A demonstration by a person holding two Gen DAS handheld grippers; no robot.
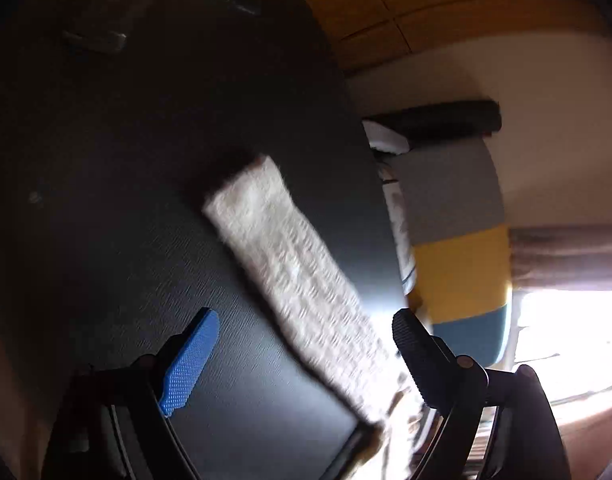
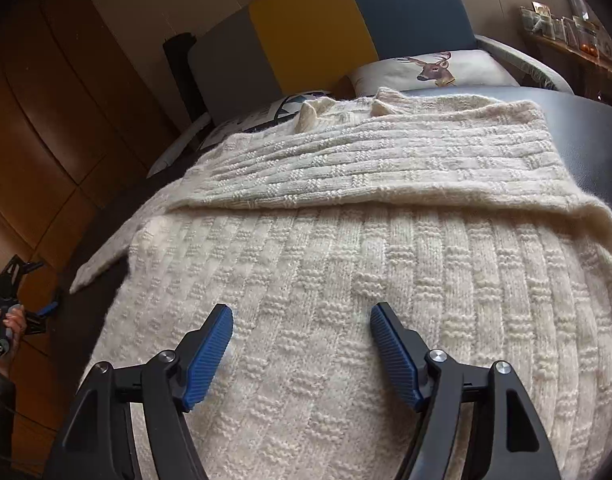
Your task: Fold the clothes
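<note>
Right wrist view: my right gripper (image 2: 302,320) gapes wide, holding nothing, over the cream sweater (image 2: 346,280) on the dark table (image 2: 594,128) | left gripper (image 1: 306,336) also spread empty (blurred) above a sleeve (image 1: 290,264) | beyond: striped chair (image 2: 326,28), deer cushion (image 2: 434,68).

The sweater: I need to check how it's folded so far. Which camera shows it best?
The right wrist view: the cream knit sweater fills the frame, sharp, one side folded over its body. The left wrist view shows only a blurred sleeve on the dark table.
</note>
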